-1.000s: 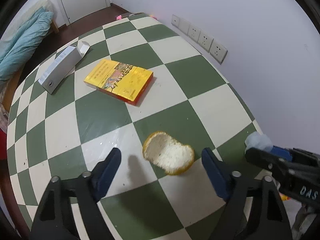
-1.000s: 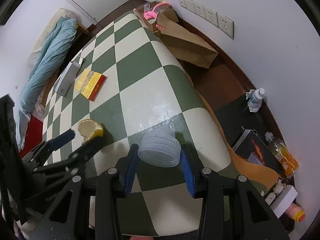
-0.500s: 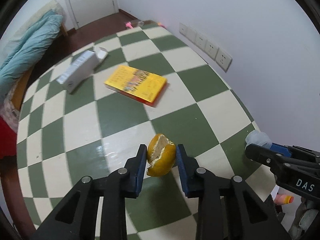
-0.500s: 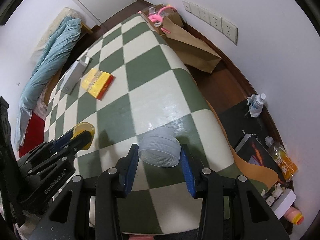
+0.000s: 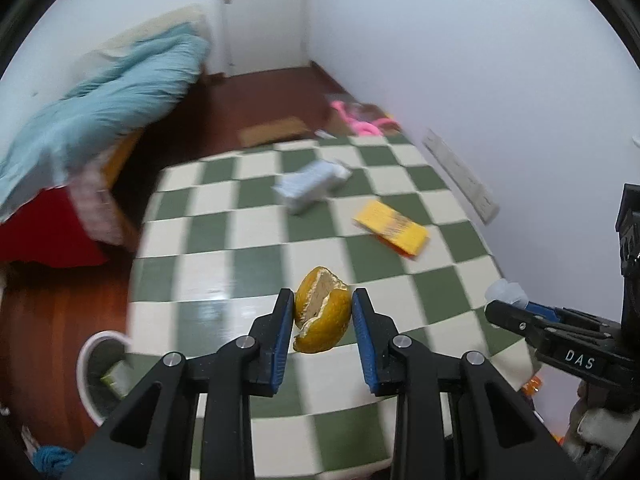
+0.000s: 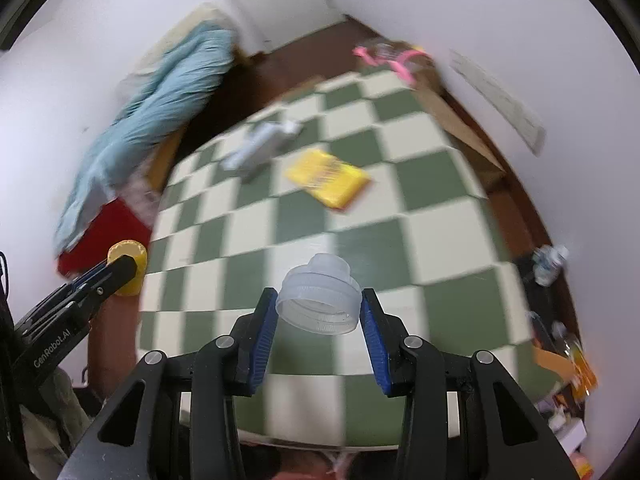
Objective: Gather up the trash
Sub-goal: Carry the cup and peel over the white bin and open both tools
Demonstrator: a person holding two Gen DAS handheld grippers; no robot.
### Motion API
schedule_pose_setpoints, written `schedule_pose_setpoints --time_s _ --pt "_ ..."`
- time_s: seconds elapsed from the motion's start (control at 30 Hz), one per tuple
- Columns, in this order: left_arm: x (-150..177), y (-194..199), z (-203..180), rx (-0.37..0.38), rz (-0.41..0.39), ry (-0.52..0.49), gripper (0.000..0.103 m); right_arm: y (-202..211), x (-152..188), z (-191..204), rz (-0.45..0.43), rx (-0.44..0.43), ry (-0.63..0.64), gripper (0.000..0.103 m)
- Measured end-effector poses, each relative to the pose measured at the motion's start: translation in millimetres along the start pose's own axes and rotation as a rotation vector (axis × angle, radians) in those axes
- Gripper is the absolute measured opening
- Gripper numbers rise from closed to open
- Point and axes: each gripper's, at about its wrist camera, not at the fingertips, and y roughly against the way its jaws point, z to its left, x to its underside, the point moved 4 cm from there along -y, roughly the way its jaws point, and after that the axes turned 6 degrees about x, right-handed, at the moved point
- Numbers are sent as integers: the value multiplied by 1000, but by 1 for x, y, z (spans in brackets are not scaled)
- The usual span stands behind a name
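A second ago the peel (image 5: 322, 316) lay flat on the checked table (image 5: 256, 268) between the spread jaws of the left gripper (image 5: 323, 322); now those jaws have closed on it, folding it into a yellow clump that hangs clear above the cloth. The right gripper (image 6: 319, 312) is pinching the clear plastic cup (image 6: 318, 300) as before, and that too has come up off the table. With both pieces of trash in hand and lifted, the picking step looks finished, and the carry to a bin is probably next. The left view now takes in a white bin (image 5: 102, 376) on the floor beside the table's left edge, with some scraps already in it; the right view does not show it at all. The right view instead shows the floor on the table's other side, with bottles (image 6: 550, 264) and clutter. Both views show what is left on the table: a yellow box (image 5: 391, 229) and a grey carton (image 5: 310, 186), lying near each other toward the far end, both blurred by the motion.
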Motion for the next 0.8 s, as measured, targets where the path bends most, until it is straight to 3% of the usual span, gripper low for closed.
schedule_pose_setpoints --time_s 0.27,0.47,0.6,0.8 --pt "12 77 126 -143 -68 137 26 -5 4 147 17 -168 166 44" --pt "46 105 229 -225 -67 307 26 -41 31 280 115 -291 331 44" --pt "83 99 298 -248 -21 455 26 -84 65 356 226 -329 428 44" --pt "149 55 389 -181 94 712 26 -164 113 431 387 -280 538 44"
